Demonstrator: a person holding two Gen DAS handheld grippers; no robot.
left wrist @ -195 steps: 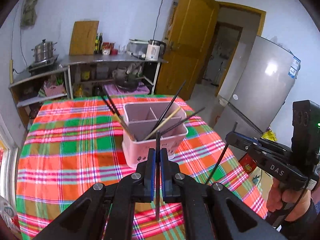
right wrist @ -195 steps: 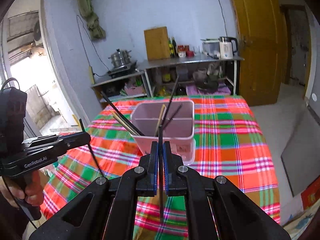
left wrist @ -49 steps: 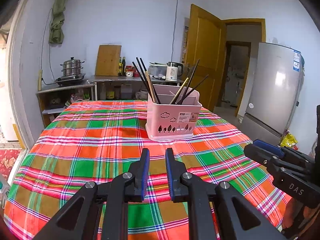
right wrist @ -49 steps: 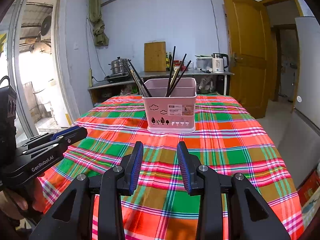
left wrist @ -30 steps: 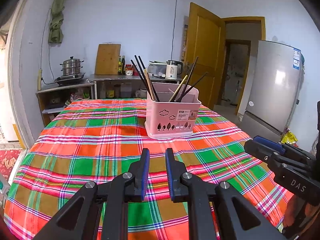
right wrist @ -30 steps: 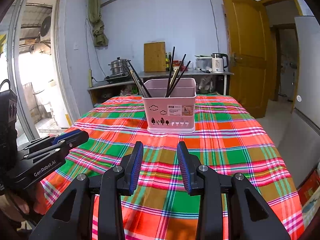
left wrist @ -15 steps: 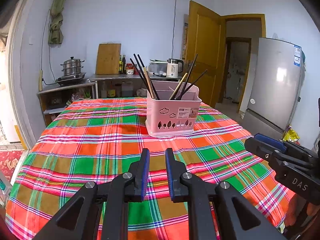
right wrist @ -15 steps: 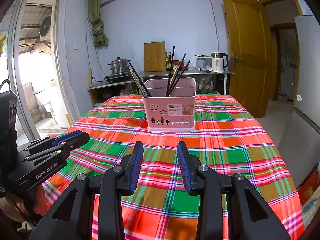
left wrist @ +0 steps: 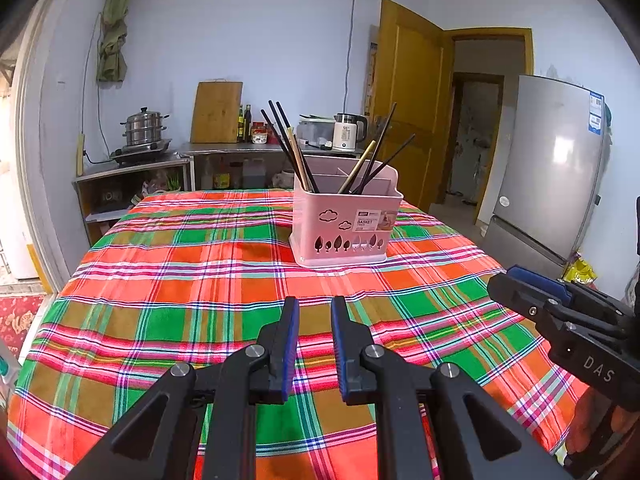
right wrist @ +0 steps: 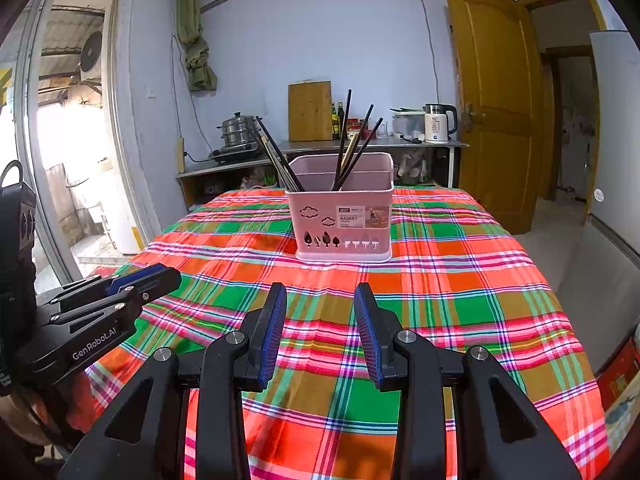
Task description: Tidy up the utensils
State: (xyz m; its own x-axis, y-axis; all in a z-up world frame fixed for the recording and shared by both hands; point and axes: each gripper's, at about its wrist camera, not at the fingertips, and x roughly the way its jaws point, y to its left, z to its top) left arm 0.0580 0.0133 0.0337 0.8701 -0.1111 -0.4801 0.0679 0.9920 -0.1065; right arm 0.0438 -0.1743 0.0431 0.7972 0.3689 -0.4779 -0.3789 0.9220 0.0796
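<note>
I have both claws empty and parted, the left claw by a narrow gap and the right claw wider, hovering low over the checked worktop near its front edge, which I judge a resting pose. The pink basket stands upright mid-frame, well beyond each claw, straight ahead and slightly right. Chopsticks lean in its compartments; I see none loose, so sorting looks finished.

The lower ends of the chopsticks were hidden inside the pink basket. The small print on its label was too fine to read. The fridge ran off the right wrist picture's edge.
</note>
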